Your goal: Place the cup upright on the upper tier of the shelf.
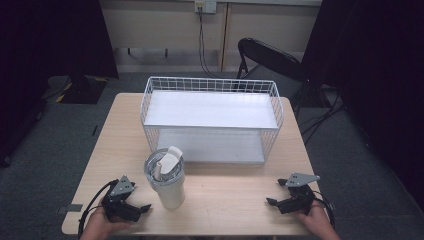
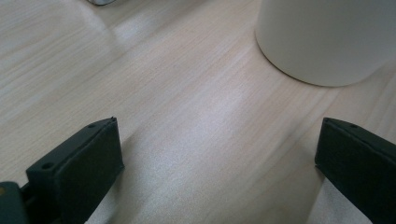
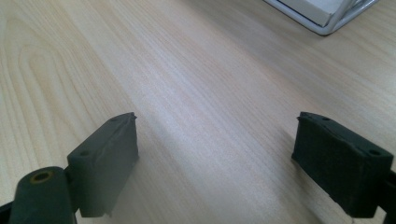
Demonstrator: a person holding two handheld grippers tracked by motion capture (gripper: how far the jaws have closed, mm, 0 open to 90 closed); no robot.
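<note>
High view first: a pale wood tabletop (image 1: 225,192) with a white wire basket (image 1: 212,117) across its far half, its long axis running left to right, its near side open onto a white shelf. The basket sits close to the far edge and leaves narrow strips of bare wood at either end. In front of it, left of centre, stands a cream tumbler (image 1: 167,180), upright, long axis vertical, with a clear lid and a flip spout raised and leaning toward the basket. It stands just beside the basket's near left corner, apart from it.

Down at the near edge, the left hand-held gripper (image 1: 142,207) rests low at the corner, tips pointing right toward the tumbler, near it, no contact. The right hand-held gripper (image 1: 272,202) sits at the opposite near corner, tips pointing left, well apart from the tumbler. Between the two lies a broad stretch of open wood.

Left gripper view: jaws spread wide, nothing between them, bare grain below, and the tumbler's cream base (image 2: 327,39) ahead to the right.

Right gripper view: jaws likewise wide apart and empty over bare wood, with a corner of the basket (image 3: 327,14) at top right.

No label or writing can be read on the tumbler or basket.
</note>
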